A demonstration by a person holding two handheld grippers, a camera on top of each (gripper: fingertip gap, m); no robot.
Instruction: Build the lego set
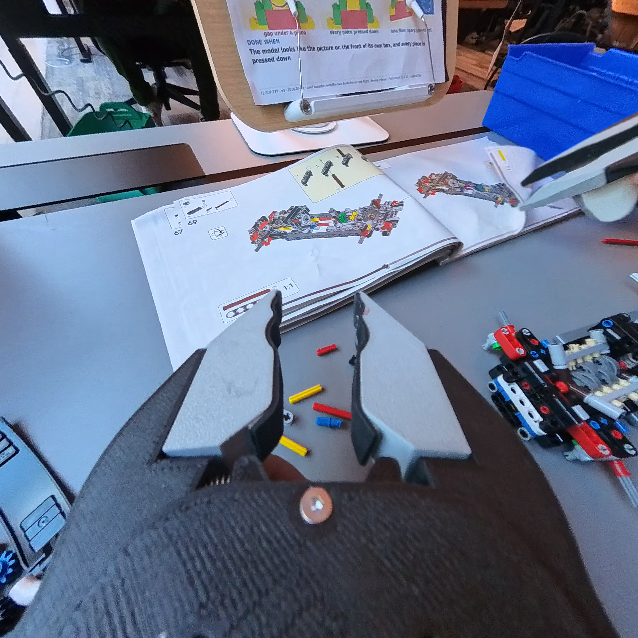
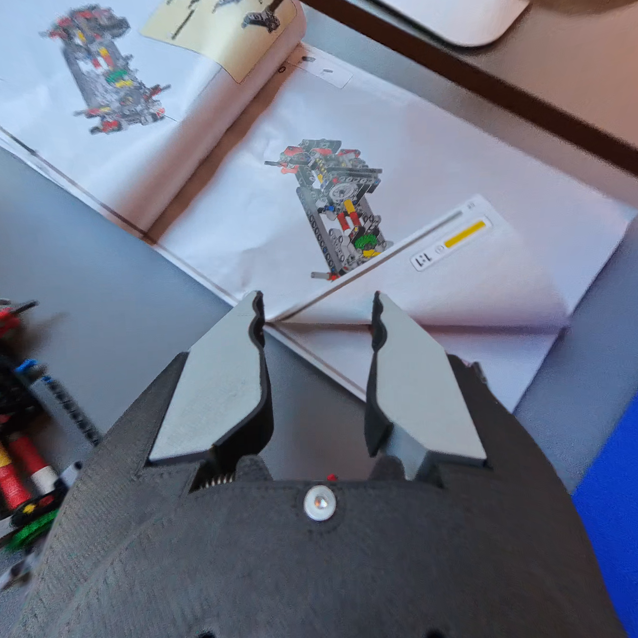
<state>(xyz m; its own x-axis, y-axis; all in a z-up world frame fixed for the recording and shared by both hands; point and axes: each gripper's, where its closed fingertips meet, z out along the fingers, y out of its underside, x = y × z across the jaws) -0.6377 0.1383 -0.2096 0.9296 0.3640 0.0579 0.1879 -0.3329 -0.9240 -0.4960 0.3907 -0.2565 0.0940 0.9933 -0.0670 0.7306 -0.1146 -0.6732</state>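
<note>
right tongs stand apart over the booklet's lifted page — its curled edge crosses between them, unpinched; left tongs gape empty, farther off, above loose pins.

Grey fingers with black pads mark the left gripper, set in a black ribbed body above a grey table. Red, yellow and blue pins lie scattered beneath it. A white instruction booklet carries a pale yellow panel and multicoloured diagrams. At the table's right edge sits a black, red, blue and white brick model; a blue bin stands at the far right corner.
</note>
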